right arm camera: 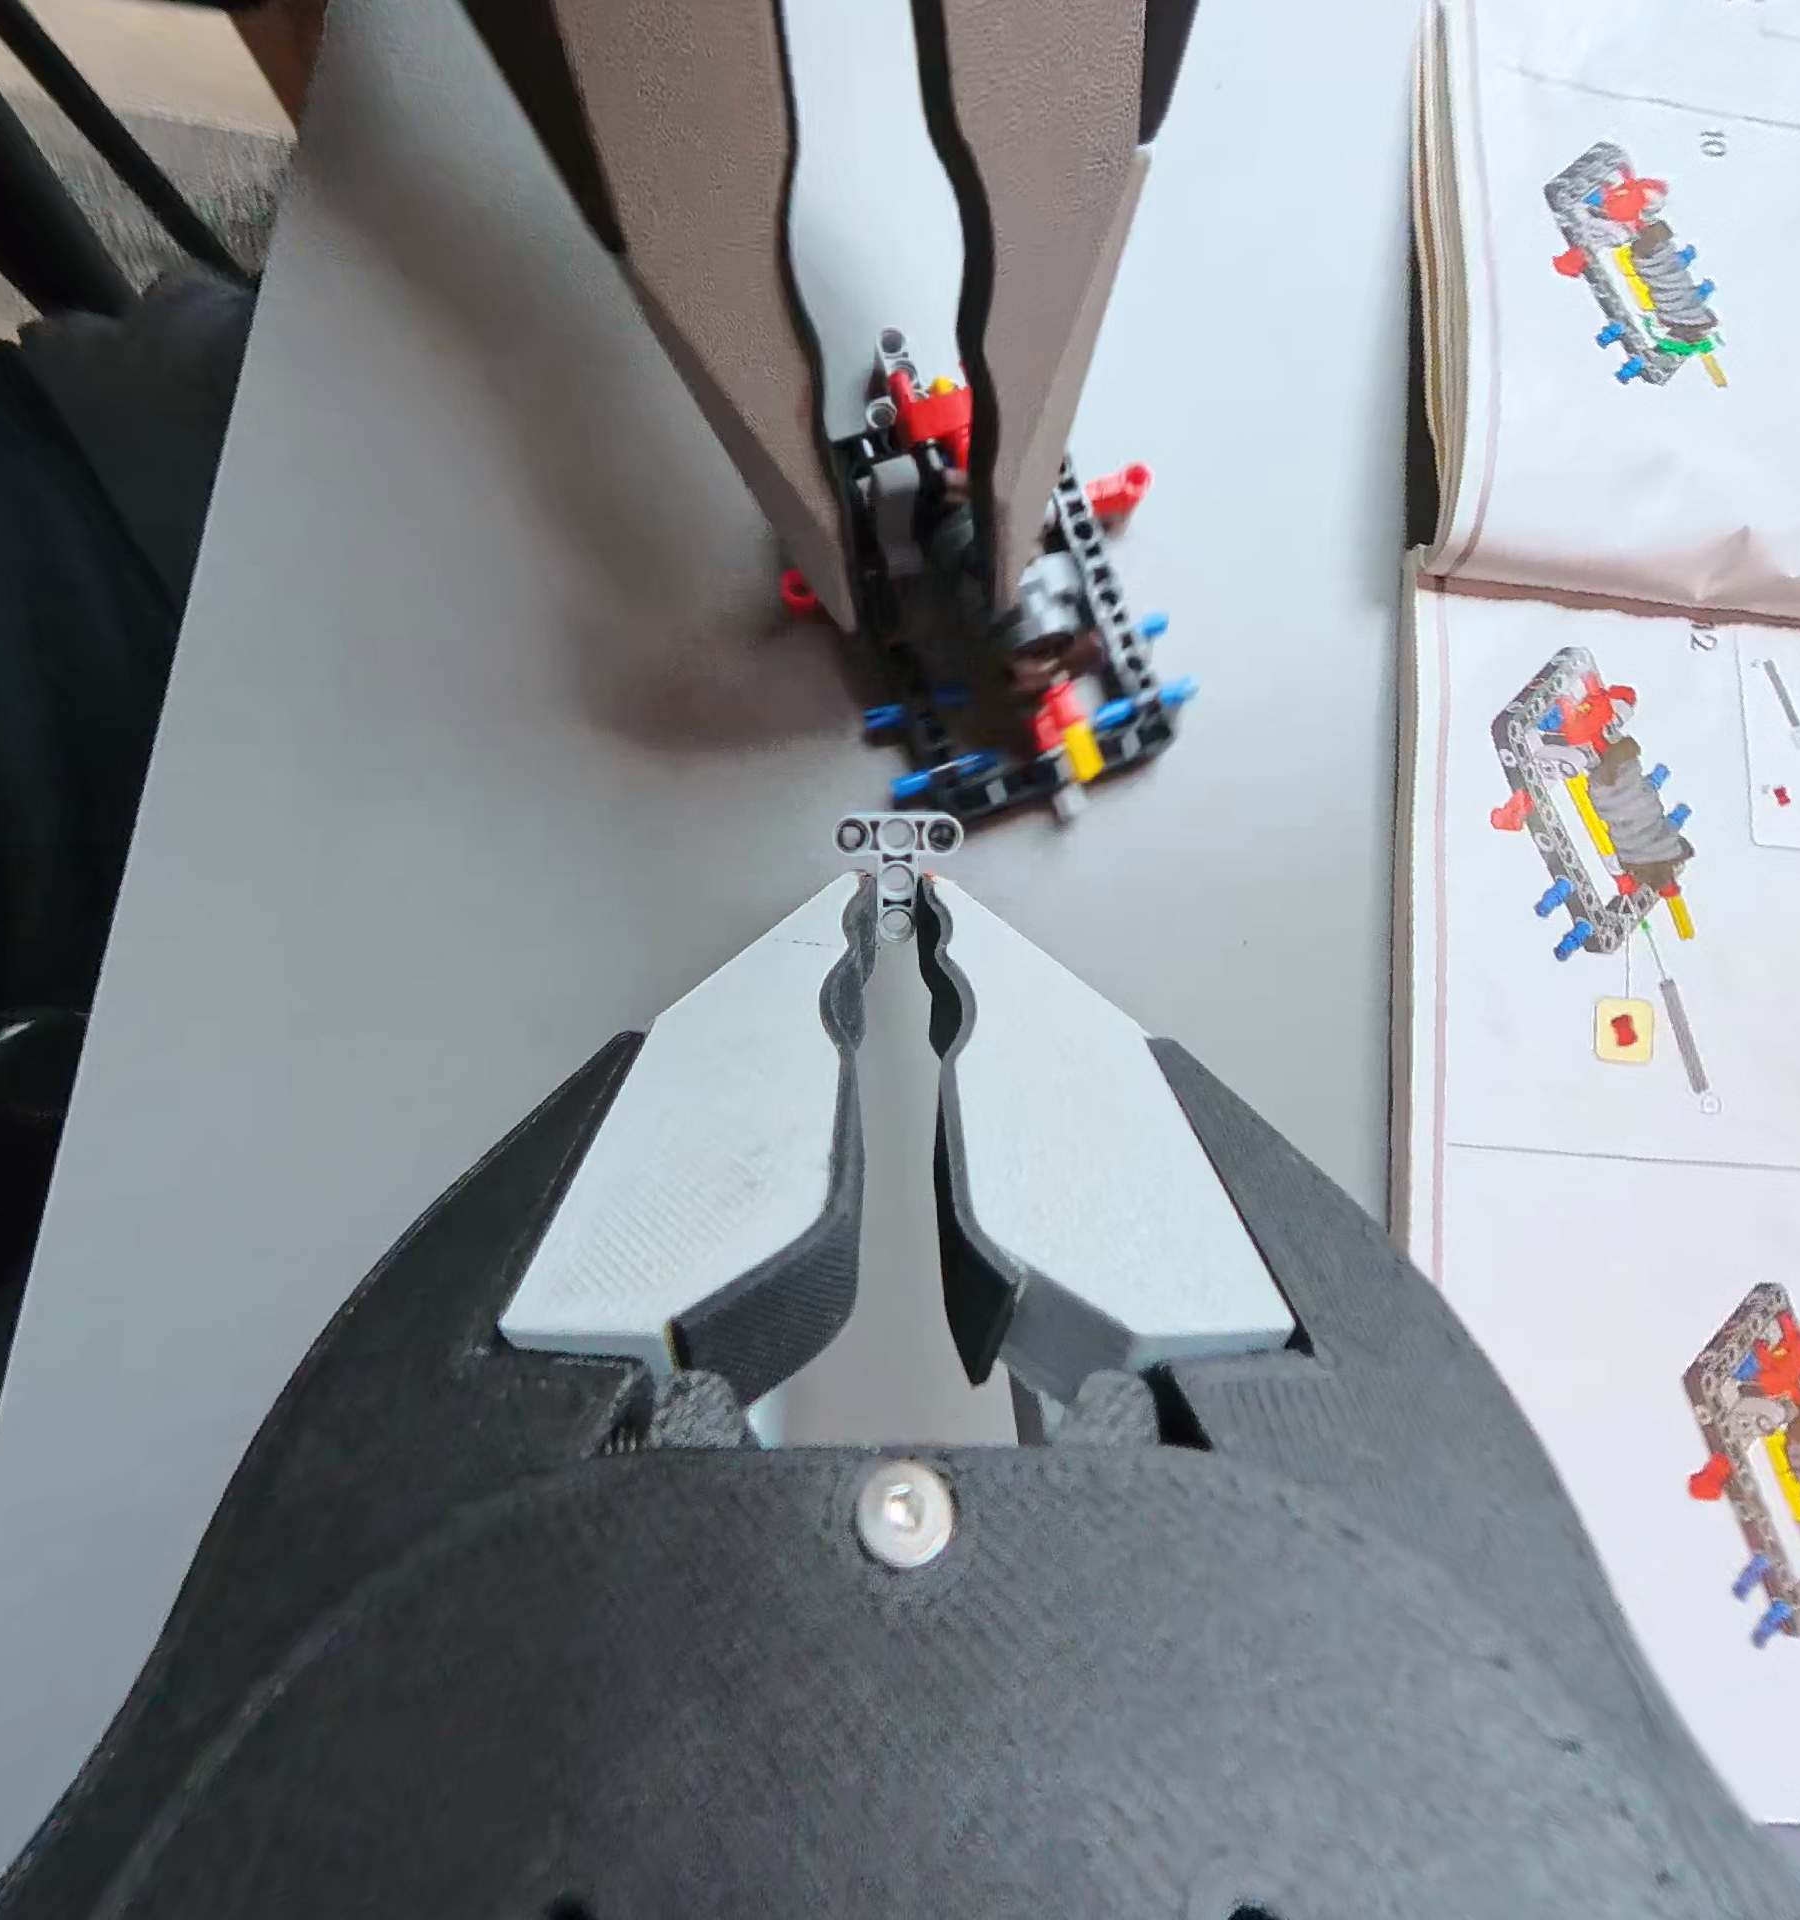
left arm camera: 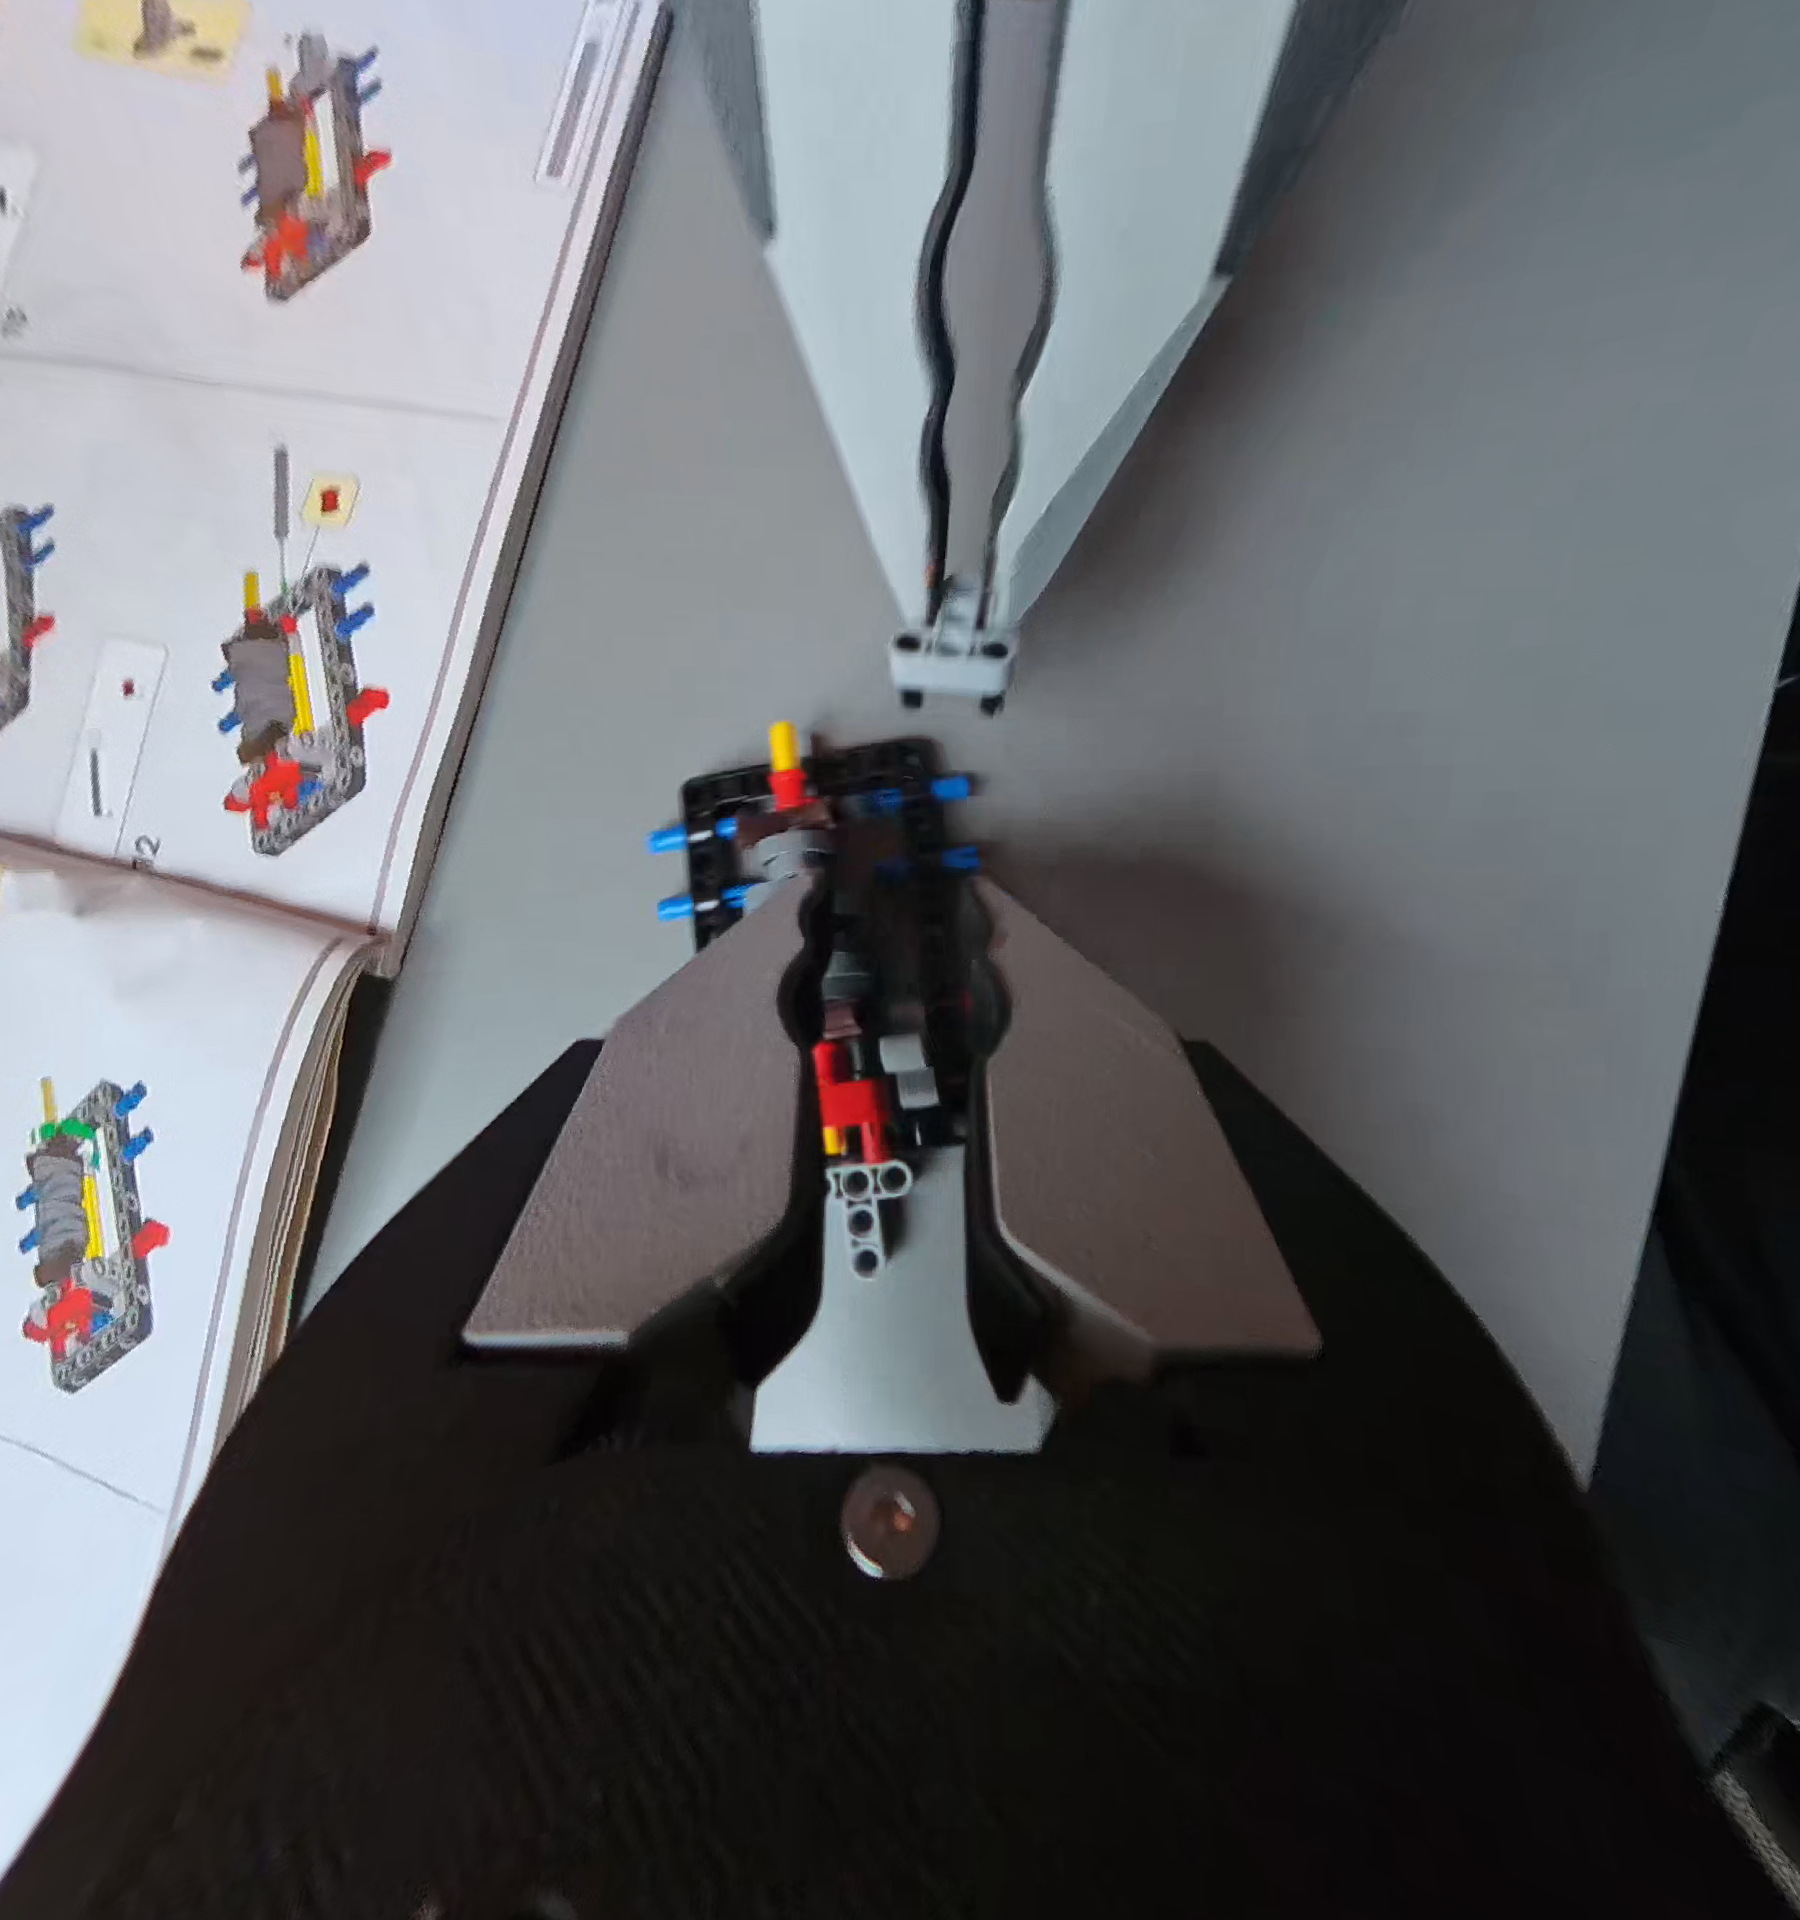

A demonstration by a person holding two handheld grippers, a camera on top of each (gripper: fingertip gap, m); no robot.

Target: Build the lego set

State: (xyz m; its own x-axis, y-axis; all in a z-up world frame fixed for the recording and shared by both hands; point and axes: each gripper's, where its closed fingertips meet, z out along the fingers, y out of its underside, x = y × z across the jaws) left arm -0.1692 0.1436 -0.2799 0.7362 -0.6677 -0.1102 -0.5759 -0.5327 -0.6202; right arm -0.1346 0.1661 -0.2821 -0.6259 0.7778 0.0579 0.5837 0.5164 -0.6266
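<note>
A black Lego frame assembly [left arm camera: 854, 831] with blue pins, a yellow axle, red parts and a grey winch drum sits low on the grey table [left arm camera: 1291, 623]. My left gripper [left arm camera: 891, 904], brown-grey fingered, is shut on the frame's middle. A grey T-shaped beam [left arm camera: 868, 1216] is fixed at the frame's near end. My right gripper [right arm camera: 897, 894], light grey, is shut on a loose grey T-shaped beam [right arm camera: 898, 857], held just short of the frame's yellow-axle end [right arm camera: 1078, 753]. The right gripper also shows in the left wrist view [left arm camera: 953, 623], and the left gripper in the right wrist view [right arm camera: 922, 613].
An open instruction booklet [left arm camera: 252, 416] lies beside the frame; it also shows in the right wrist view [right arm camera: 1602, 727]. The table's edge [right arm camera: 283, 312] runs along the other side, with dark shapes and carpet beyond it. My right fingertips sit around 5 cm from my left ones.
</note>
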